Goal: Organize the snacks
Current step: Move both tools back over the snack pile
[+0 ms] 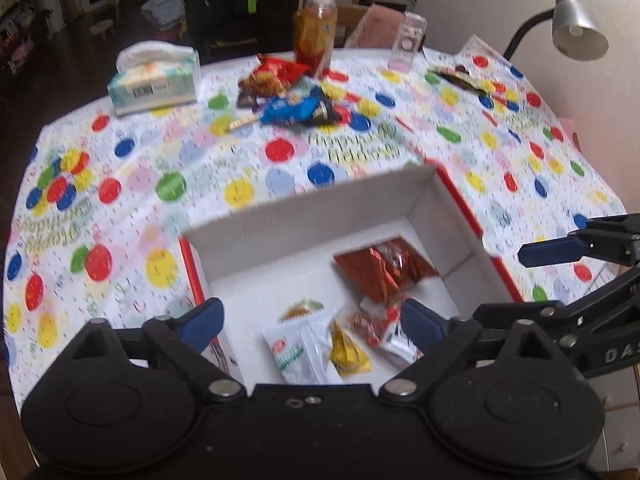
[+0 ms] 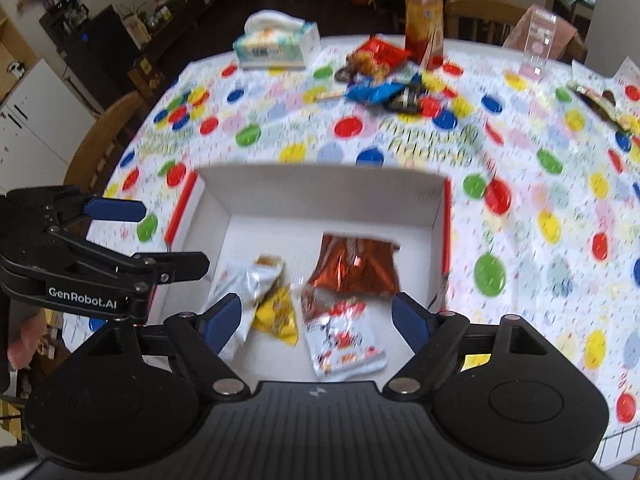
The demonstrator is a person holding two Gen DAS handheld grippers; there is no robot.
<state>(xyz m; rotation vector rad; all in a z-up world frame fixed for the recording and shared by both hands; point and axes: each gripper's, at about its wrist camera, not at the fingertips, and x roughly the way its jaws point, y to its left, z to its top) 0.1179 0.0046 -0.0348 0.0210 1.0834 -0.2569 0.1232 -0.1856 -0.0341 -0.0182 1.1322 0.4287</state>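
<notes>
Nearest, both hovering over the open white box with red outer sides: left gripper and right gripper, jaws spread wide on each, nothing pinched between the blue pads, probably so as to be free for the next pick. Inside the box, already gathered on the floor: a white-and-green packet, a small yellow packet, a white-and-red packet, and a shiny copper-red bag toward the far wall, loosely side by side rather than stacked. Farther off on the dotted tablecloth, well apart from the box: the remaining snacks, a blue wrapper touching a dark wrapper, with a red bag just behind, evidently awaiting transfer. Beyond those, a tissue box, an orange drink bottle and a clear container; a dark packet lying alone at the far right. Task judged about half done.
</notes>
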